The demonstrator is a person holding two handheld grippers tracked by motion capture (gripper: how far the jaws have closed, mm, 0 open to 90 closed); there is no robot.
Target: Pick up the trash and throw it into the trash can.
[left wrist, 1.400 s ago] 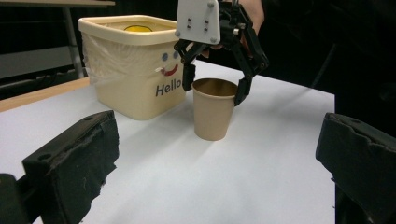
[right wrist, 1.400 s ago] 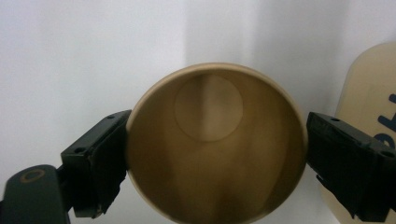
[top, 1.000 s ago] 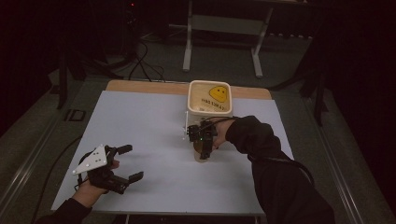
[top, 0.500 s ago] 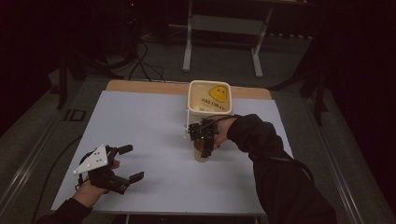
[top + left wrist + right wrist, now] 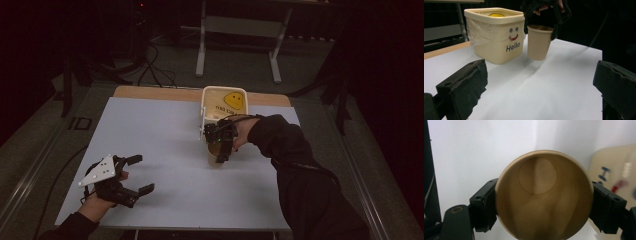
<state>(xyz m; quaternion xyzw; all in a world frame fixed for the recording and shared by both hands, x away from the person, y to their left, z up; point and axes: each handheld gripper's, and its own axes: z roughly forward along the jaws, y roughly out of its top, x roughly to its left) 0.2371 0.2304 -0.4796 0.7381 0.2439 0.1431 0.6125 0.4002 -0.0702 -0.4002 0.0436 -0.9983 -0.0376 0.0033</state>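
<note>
Right tool (image 5: 220,150), jaws just closed across the rim of the upright paper cup (image 5: 539,42), holds it clear of the surface (image 5: 165,145) just beside the cream tub (image 5: 495,35); left tool (image 5: 131,175) open, well apart.

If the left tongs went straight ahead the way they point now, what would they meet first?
Probably the paper cup held in the right tongs, or the cream tub beside it; depth is unclear.
</note>
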